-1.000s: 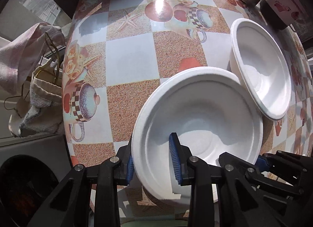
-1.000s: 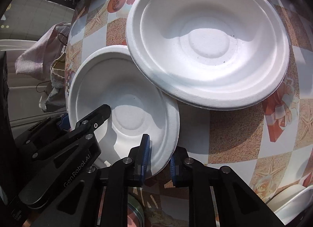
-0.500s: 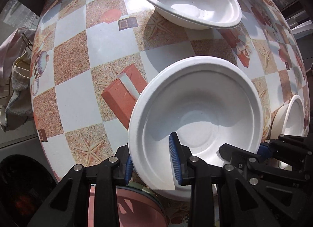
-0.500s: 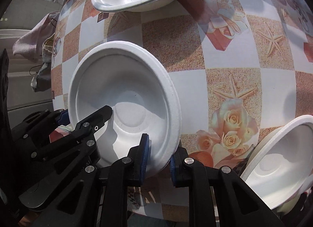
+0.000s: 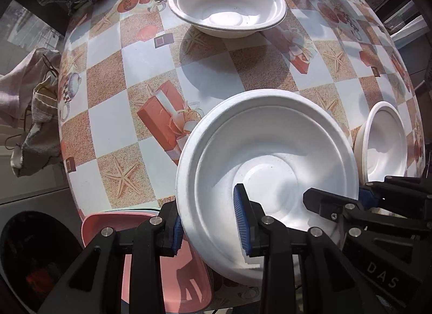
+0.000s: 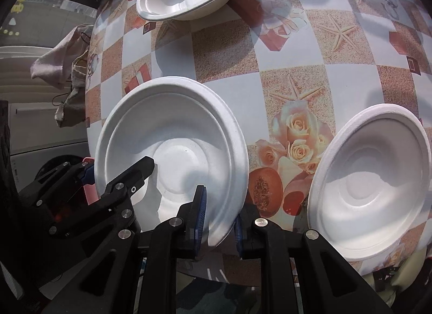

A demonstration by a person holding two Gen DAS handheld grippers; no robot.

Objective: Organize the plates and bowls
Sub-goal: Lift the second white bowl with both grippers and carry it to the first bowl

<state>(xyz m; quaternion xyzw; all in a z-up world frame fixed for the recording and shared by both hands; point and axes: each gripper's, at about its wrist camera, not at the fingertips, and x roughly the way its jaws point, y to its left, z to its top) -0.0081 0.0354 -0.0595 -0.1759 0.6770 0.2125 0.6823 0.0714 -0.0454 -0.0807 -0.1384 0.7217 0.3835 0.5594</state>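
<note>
Both the left gripper (image 5: 208, 223) and the right gripper (image 6: 217, 223) are clamped on opposite rims of one white moulded-fibre bowl (image 5: 270, 173), held above the checked surface's (image 5: 113, 124) near edge, with a matching empty bowl (image 6: 370, 200) just beside the right gripper.
</note>
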